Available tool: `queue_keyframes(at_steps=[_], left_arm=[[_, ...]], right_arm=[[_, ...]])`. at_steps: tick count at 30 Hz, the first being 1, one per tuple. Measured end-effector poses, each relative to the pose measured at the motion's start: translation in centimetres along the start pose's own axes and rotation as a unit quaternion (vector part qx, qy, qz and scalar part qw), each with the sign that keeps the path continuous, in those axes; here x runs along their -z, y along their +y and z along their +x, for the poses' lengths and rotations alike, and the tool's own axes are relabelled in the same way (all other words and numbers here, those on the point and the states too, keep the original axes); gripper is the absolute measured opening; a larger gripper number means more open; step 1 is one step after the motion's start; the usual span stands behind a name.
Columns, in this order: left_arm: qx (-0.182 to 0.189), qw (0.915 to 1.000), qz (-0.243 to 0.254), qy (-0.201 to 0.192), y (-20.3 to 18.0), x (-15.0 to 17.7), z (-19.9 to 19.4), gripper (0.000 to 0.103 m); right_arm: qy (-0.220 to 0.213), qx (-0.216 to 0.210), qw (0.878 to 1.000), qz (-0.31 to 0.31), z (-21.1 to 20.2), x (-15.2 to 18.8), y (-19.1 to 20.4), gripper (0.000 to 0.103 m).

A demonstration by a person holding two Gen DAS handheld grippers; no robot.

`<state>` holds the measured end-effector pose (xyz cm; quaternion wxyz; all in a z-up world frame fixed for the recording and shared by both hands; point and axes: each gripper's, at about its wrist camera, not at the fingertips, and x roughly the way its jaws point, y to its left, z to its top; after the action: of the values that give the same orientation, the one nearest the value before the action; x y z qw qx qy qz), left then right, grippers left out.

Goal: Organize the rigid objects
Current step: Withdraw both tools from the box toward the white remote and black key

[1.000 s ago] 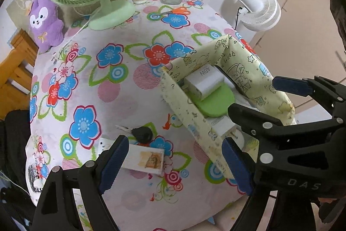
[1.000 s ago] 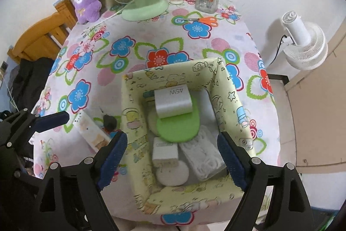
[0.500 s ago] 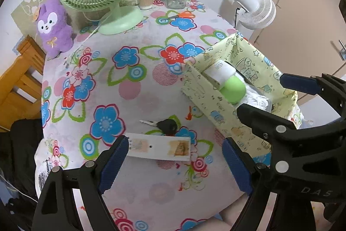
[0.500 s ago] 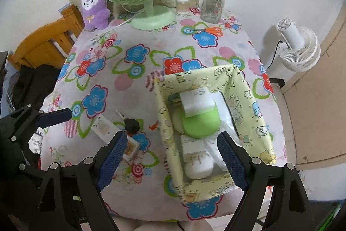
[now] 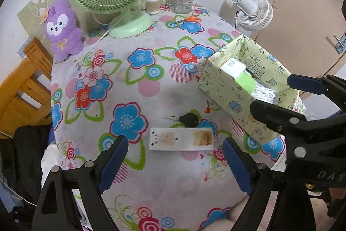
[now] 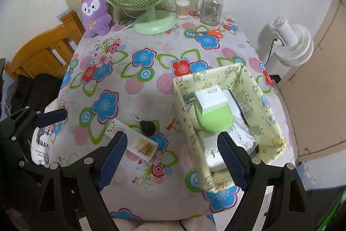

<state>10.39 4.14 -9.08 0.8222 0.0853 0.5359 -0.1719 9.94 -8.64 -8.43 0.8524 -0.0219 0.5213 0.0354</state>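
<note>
Both tongs, left tongs [image 5: 174, 162] and right tongs [image 6: 172, 158], hang open and empty over the desk [image 5: 151, 101], ready to grab the flat white box [image 5: 181, 139] at six o'clock from the key [image 5: 189, 118].

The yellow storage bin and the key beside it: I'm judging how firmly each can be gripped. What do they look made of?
Storage bin: seemingly printed fabric, matte; its walls sag and crease. Key: apparently a black plastic head, slightly glossy, with a bare metal blade that glints.
</note>
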Motion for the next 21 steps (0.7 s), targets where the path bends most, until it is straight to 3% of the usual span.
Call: queue_keyframes(at_steps=[21], left_arm=[[0.011,0.9988,-0.007,0.048,4.4,4.1,3.3,0.092]], right_arm=[[0.007,-0.004,1.0,-0.008,2.1,2.9,4.0,0.087]])
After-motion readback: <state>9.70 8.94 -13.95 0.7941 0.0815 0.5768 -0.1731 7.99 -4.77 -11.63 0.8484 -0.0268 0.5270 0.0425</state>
